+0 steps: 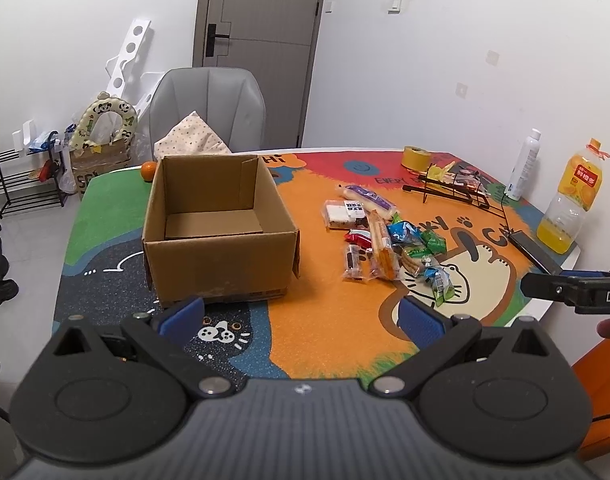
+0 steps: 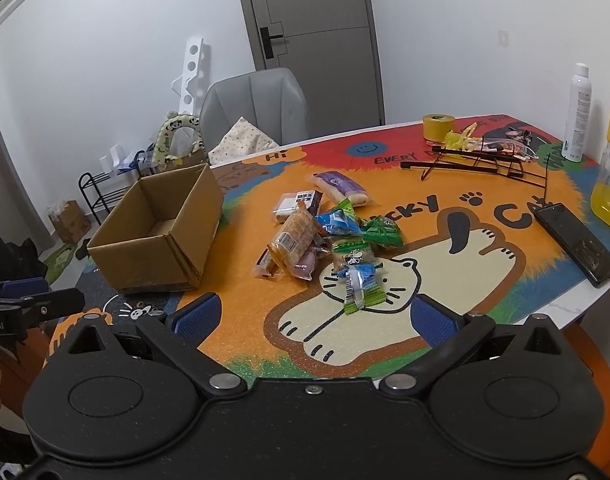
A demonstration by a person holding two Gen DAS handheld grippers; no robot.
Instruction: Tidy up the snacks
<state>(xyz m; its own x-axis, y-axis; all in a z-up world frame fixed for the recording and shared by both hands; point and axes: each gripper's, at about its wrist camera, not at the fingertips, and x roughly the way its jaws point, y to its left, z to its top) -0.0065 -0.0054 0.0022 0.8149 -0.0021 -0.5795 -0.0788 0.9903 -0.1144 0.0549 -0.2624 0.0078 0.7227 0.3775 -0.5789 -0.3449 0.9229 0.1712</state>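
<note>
Both hand-held grippers, left (image 1: 301,312) and right (image 2: 315,314), gape empty; take the lowest green packet (image 2: 363,294) first, then the box (image 1: 217,228) left of centre.

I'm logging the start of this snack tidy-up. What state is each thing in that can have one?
Cardboard box: open, upright, empty.
Snack pile: loose on the mat, none boxed.
Left gripper: open, holding nothing.
Right gripper: open, holding nothing.
Juice bottle: upright, capped, partly full.
Spray bottle: upright, capped.
Door: closed.
Phone: lying flat, screen dark.
</note>
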